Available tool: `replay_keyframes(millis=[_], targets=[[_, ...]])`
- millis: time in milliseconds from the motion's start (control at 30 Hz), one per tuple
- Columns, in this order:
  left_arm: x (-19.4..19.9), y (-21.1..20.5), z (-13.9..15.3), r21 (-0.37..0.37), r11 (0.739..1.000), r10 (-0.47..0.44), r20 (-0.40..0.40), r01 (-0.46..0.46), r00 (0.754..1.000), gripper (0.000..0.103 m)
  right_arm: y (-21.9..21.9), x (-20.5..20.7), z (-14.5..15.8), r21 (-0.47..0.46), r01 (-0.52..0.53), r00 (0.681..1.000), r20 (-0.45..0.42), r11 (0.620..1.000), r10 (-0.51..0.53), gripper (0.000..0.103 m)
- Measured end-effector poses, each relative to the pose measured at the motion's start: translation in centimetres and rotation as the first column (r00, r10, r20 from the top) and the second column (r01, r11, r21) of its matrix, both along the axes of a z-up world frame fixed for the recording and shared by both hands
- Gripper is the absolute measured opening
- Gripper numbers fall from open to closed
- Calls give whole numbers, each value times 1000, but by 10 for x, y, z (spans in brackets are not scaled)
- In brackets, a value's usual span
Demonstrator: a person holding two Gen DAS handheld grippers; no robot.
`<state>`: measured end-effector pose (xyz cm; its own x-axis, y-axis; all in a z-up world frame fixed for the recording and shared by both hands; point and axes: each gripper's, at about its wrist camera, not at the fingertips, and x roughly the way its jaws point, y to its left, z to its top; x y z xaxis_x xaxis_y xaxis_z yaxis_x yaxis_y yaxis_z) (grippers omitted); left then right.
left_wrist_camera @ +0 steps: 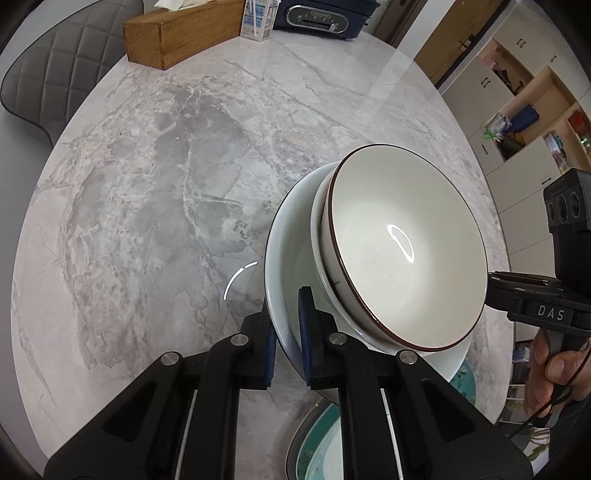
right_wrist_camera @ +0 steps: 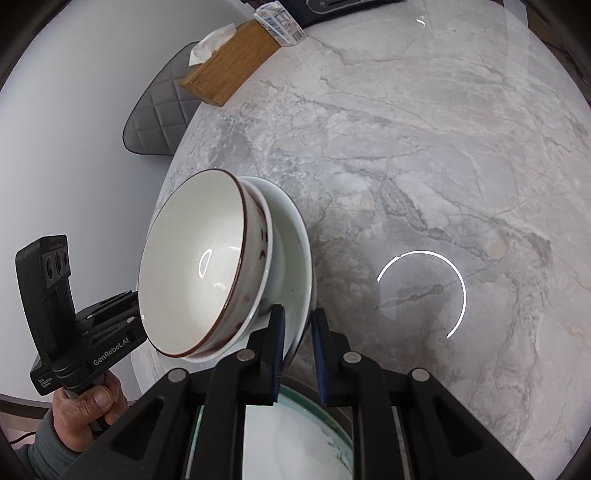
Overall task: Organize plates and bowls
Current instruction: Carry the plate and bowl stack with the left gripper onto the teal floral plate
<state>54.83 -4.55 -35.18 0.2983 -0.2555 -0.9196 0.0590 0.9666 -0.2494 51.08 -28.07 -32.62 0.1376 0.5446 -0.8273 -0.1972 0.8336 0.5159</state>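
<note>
Above the grey marble table point(left_wrist_camera: 155, 206), a nested stack of crockery hangs between the two hand-held tools: a brown-rimmed bowl point(left_wrist_camera: 402, 243) sits inside a white bowl point(left_wrist_camera: 321, 273), and both sit in a wide white dish point(left_wrist_camera: 284, 258). The left gripper point(left_wrist_camera: 286, 343) has its blue-padded fingers closed across the rim of the wide white dish on one side, and the right gripper point(right_wrist_camera: 295, 350) pinches the same rim from the opposite side, so the load is shared and the stack cannot swing. Gripping only the outermost rim makes sense, since the two inner bowls are carried by nesting alone; that also means a strong tilt could let them slide, and in both wrist views the stack does look tipped, though the fisheye may exaggerate it. Directly below, a teal-patterned plate point(right_wrist_camera: 306, 432) lies on the table, partly hidden by the gripper bodies; my judgement is that it is the intended base, with the largest flat piece at the bottom and the bowls on top. At the far edge stand a wooden tissue box point(left_wrist_camera: 177, 33), a small carton point(left_wrist_camera: 256, 18) and a dark appliance point(left_wrist_camera: 321, 16), well apart from the work.
</note>
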Motion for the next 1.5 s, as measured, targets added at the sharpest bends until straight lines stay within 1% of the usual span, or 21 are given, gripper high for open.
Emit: replay_keyframes(millis=[400, 633, 1100, 1300, 1500], targets=[[-41, -7, 34, -14, 999, -38, 42, 38, 998, 9, -3, -46, 37, -21, 29, 998, 62, 999, -28, 17], [-72, -14, 41, -18, 998, -67, 45, 68, 997, 9, -9, -81, 45, -28, 49, 997, 64, 998, -47, 17], [-122, -30, 34, -28, 991, -130, 31, 130, 991, 9, -23, -139, 40, -35, 111, 993, 55, 993, -109, 17], [-136, -37, 23, -33, 986, -160, 18, 161, 987, 9, -30, -162, 31, -38, 137, 990, 44, 990, -135, 17], [-145, -42, 10, -25, 983, -184, 5, 184, 983, 10, -32, -175, 18, -51, 151, 988, 38, 987, -149, 16]])
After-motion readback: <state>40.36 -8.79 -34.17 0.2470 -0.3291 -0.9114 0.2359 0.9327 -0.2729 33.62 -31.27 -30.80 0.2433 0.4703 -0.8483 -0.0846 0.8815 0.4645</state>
